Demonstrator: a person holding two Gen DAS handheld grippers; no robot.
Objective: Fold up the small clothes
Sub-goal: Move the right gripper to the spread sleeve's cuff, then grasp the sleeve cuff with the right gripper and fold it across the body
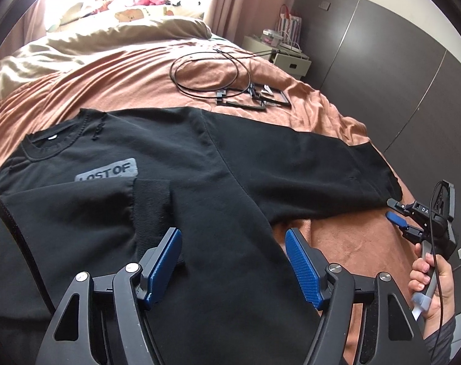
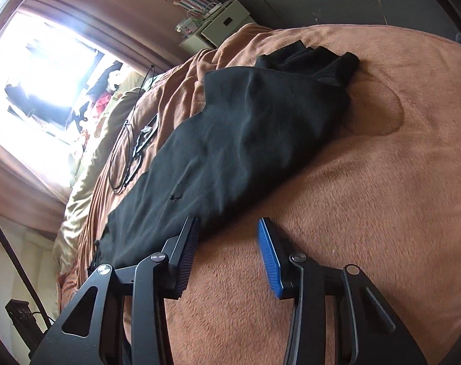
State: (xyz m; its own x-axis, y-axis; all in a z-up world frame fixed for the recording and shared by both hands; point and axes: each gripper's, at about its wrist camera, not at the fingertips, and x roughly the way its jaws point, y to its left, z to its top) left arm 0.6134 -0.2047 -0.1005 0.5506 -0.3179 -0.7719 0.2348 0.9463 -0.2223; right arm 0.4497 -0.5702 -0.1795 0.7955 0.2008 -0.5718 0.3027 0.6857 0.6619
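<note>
Both tongs stand open with nothing between their blue pads. Left tongs [image 1: 233,245] fill the bottom of the left wrist view, their jaws spread wide above the black sweatshirt [image 1: 175,164], which lies flat across the middle of that frame on the brown blanket [image 1: 115,73]. One sleeve is folded over the chest, its ribbed cuff [image 1: 153,200] sitting just above the left pad and partly covering a grey patch [image 1: 107,172] printed with "LOST OF". The collar [image 1: 52,140] points to the left of the frame.

Right tongs [image 2: 227,241] occupy the bottom of the right wrist view, jaws apart; the left pad rests at the edge of the other sleeve [image 2: 230,140], the right pad over bare blanket [image 2: 367,213]. That sleeve runs from the lower left toward the upper right of the frame and ends in a bunched cuff [image 2: 331,64]. In the left wrist view the right tongs [image 1: 400,220] show at the right edge, close to the sleeve's end, with the right hand [image 1: 434,289] gripping the handle below.

Black cables [image 1: 212,73] and thin black frames [image 1: 254,97] lie on the blanket in the upper middle of the left view. A pillow [image 1: 130,33] sits at the upper left and a small cabinet [image 1: 288,57] at the upper right.
</note>
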